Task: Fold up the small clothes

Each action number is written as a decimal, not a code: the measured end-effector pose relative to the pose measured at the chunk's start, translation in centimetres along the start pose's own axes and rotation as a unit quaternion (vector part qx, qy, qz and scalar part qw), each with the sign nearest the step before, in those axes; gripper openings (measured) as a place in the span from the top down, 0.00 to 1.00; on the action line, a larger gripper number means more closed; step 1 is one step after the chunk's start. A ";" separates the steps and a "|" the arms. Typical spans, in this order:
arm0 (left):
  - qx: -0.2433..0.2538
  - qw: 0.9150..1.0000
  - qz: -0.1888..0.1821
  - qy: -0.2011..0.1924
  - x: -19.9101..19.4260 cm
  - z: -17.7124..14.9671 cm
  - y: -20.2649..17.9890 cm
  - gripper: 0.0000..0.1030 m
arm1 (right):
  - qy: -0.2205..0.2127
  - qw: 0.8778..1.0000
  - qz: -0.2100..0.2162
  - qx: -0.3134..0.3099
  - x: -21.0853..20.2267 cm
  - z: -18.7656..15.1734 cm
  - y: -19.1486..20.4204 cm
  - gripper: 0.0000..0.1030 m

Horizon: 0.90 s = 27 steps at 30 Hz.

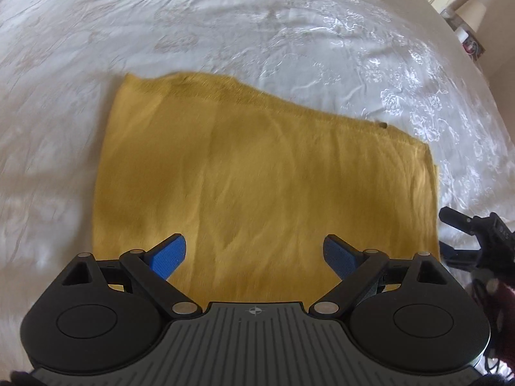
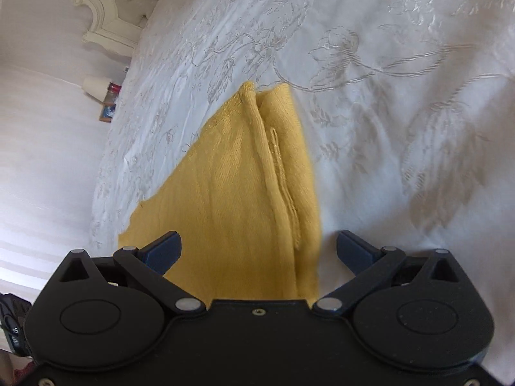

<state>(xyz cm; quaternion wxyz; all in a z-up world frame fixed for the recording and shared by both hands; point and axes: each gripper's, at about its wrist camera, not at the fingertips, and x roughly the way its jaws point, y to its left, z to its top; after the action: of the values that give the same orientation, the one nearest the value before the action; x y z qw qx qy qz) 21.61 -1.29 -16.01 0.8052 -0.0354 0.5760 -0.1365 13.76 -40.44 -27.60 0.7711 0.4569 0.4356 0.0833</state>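
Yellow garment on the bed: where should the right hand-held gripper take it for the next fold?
Probably the near right edge of the yellow garment, where stacked layers form a thick lip. Come in from the right, over the bare bedspread; the right hand-held gripper is open and already straddles that edge.

Mustard-yellow knit garment (image 1: 257, 173) lying flat on the white embroidered bedspread (image 1: 289, 32), folded into a rough rectangle. Far edge running slanted, with a small dark mark near its right end. In the right wrist view, showing 2 stacked layers along 1 side (image 2: 280, 167), a stitched seam running lengthwise there.
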 end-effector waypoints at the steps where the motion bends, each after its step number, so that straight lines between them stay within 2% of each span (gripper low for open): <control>1: 0.004 1.000 0.000 0.000 0.4 0.6 -0.1 0.10 | -0.003 1.000 0.009 0.004 0.3 0.1 0.0 0.00; 5: 0.003 1.000 -0.004 0.003 2.6 2.8 -0.8 0.10 | -0.001 0.999 0.038 0.009 2.2 0.7 0.5 0.00; 10: 0.010 1.000 0.004 0.012 6.0 4.6 -1.7 0.10 | 0.013 1.000 0.007 -0.015 3.3 1.1 2.3 0.00; 12: 0.014 1.000 0.008 0.013 7.2 4.9 -2.0 0.07 | 0.019 0.999 -0.005 -0.026 3.5 1.1 2.8 0.00; 13: 0.018 1.000 0.011 0.017 7.9 5.0 -2.1 0.01 | 0.022 0.999 -0.008 -0.032 3.6 1.1 3.0 0.00; 16: 0.043 0.998 0.037 0.025 9.5 5.1 -3.0 0.00 | 0.026 0.999 -0.002 -0.033 4.1 1.4 3.1 0.00; 20: 0.069 0.995 0.067 0.024 10.0 4.7 -4.3 0.00 | 0.034 0.999 0.008 -0.028 3.7 1.9 2.2 0.00; 25: 0.077 0.995 0.055 0.029 9.2 4.6 -4.1 0.00 | 0.046 0.998 0.009 -0.038 3.5 2.2 2.3 0.01; 26: 0.080 0.995 0.052 0.027 8.7 4.4 -4.1 0.01 | 0.049 0.998 0.010 -0.039 3.4 2.2 2.4 0.02; 27: 0.084 0.995 0.051 0.022 8.0 4.0 -4.1 0.01 | 0.051 0.998 0.009 -0.042 3.3 2.2 2.5 0.11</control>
<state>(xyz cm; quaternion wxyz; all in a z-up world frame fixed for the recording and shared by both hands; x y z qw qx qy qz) 27.02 -7.74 -21.13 0.7983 0.0647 0.5811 -0.1440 18.09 -38.69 -27.15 0.7656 0.4231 0.4664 0.1312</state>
